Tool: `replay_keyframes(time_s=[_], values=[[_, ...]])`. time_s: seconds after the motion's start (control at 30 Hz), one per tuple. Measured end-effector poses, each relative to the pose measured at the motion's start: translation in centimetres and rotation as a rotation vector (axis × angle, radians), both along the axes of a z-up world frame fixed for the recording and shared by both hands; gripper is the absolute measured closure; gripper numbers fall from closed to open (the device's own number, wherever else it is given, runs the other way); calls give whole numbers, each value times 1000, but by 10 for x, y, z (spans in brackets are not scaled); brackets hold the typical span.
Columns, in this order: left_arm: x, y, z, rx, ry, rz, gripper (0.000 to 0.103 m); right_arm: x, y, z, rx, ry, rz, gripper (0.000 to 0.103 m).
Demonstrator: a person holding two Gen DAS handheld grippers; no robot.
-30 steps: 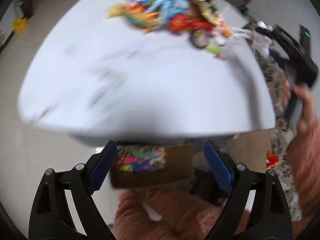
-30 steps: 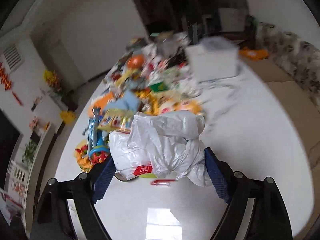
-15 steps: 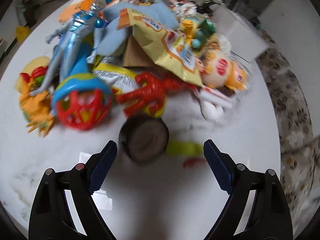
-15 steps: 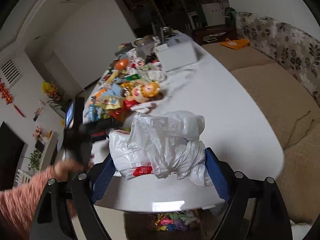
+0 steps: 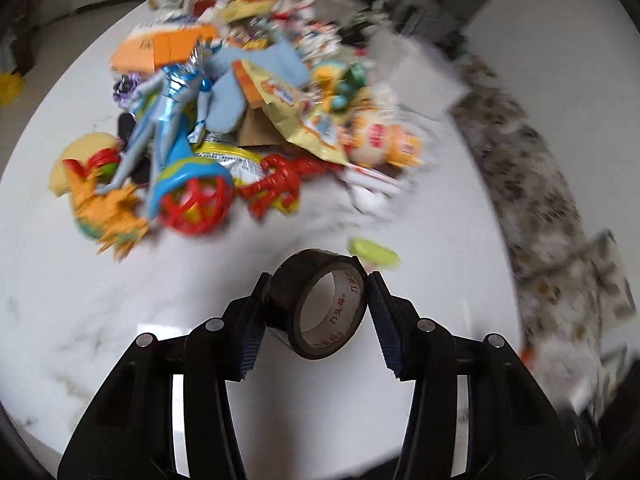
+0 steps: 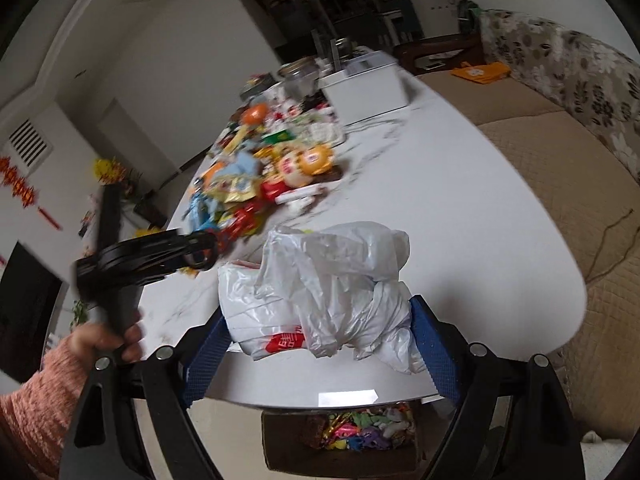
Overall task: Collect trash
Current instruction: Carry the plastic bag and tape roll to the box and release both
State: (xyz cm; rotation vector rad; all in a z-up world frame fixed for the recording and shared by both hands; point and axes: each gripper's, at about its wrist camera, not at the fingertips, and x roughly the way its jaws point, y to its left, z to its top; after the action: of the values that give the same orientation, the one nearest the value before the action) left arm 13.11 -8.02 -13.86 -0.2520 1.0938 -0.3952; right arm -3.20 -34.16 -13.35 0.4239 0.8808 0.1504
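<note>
Clamping across the outer rim of a roll of black tape (image 5: 318, 308), the left gripper (image 5: 318, 312) has its blue pads pressed on opposite sides of the ring, which sits tilted above the white table (image 5: 120, 300) with its cardboard core facing the camera. That roll looks stiff and moderately weighty, so a pinch across the rim should hold, though the glossy outer wrap may be slick and let it pivot between the pads. Just beyond it a small green scrap (image 5: 374, 254) lies on the table, and farther off sits the heap of toys and wrappers (image 5: 240, 120). The right gripper (image 6: 320, 328) is closed on a crumpled white plastic bag (image 6: 320, 292), held above the near table edge; it is soft, very light and compressible, so a bunched middle is the safest place to squeeze, since loose folds could slip free. Below that edge a brown box (image 6: 288, 440) holding colourful scraps looks like the collection point.
</note>
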Motion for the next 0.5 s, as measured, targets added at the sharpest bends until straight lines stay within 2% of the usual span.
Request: replay_keyframes(time_s=[0.1, 0.23, 0.37, 0.43, 0.5], values=[[-44, 21, 16, 1, -34, -88, 55, -6, 25, -1, -3, 19, 61, 19], [-110, 52, -7, 1, 39, -164, 55, -25, 63, -18, -3, 95, 157, 19], [-163, 74, -58, 34, 151, -199, 55, -52, 96, -54, -11, 213, 220, 19], [-188, 84, -105, 86, 244, -201, 55, -66, 109, -84, -37, 282, 240, 19], [-199, 91, -146, 98, 318, -176, 55, -76, 120, -115, -61, 337, 245, 19]])
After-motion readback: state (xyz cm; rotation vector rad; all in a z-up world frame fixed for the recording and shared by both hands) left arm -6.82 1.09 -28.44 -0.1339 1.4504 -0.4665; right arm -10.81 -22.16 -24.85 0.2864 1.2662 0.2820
